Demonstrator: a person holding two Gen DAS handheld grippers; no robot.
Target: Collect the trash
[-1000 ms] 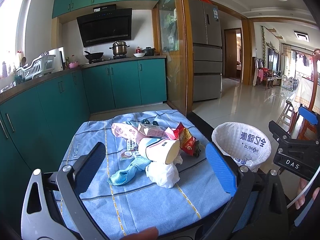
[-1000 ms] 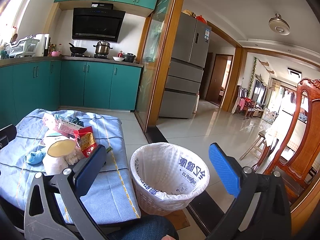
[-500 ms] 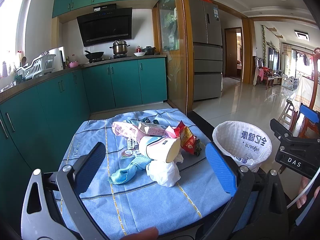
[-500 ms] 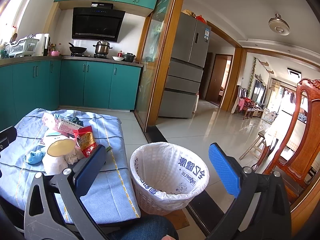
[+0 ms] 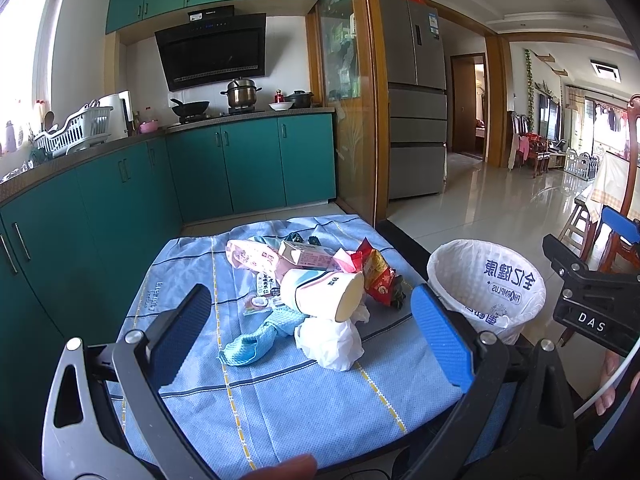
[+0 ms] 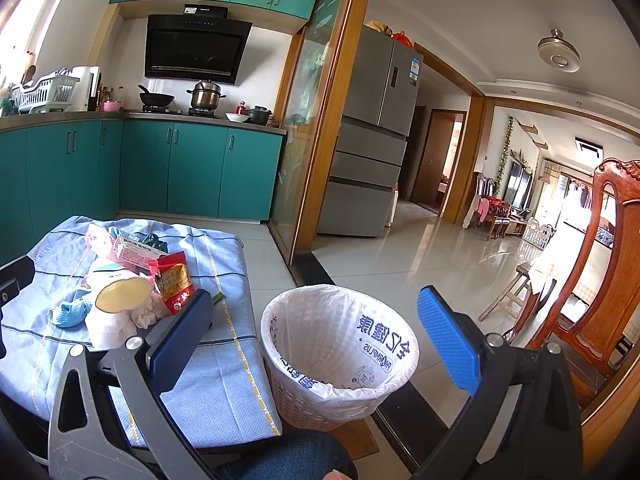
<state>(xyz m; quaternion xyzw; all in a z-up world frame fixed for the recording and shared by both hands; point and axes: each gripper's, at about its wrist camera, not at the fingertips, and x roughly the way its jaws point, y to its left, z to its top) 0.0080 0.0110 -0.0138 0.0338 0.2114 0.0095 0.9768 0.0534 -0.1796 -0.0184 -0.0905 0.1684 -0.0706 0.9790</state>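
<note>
A heap of trash lies on a low table under a blue cloth (image 5: pixel 280 396): a tipped paper cup (image 5: pixel 322 294), crumpled white tissue (image 5: pixel 330 342), a red snack bag (image 5: pixel 378 276), a pink wrapper (image 5: pixel 250 258), a small carton (image 5: pixel 306 255) and a light-blue rag (image 5: pixel 256 340). My left gripper (image 5: pixel 310 326) hovers open just short of the heap, empty. To the right stands a white lined bin (image 6: pixel 340 354). My right gripper (image 6: pixel 316 328) is open above the bin's near rim, holding nothing. The same cup (image 6: pixel 120 294) and snack bag (image 6: pixel 174 282) show at its left.
Teal kitchen cabinets (image 5: pixel 248 168) run behind and left of the table. A glass sliding door frame (image 6: pixel 320 140) and a grey fridge (image 6: pixel 376 140) stand beyond the bin. A wooden chair (image 6: pixel 612 264) is at the right. A knee in jeans (image 6: pixel 288 456) sits below.
The left gripper's view has crept slightly closer to the trash heap. The right gripper has barely moved. Both stay open.
</note>
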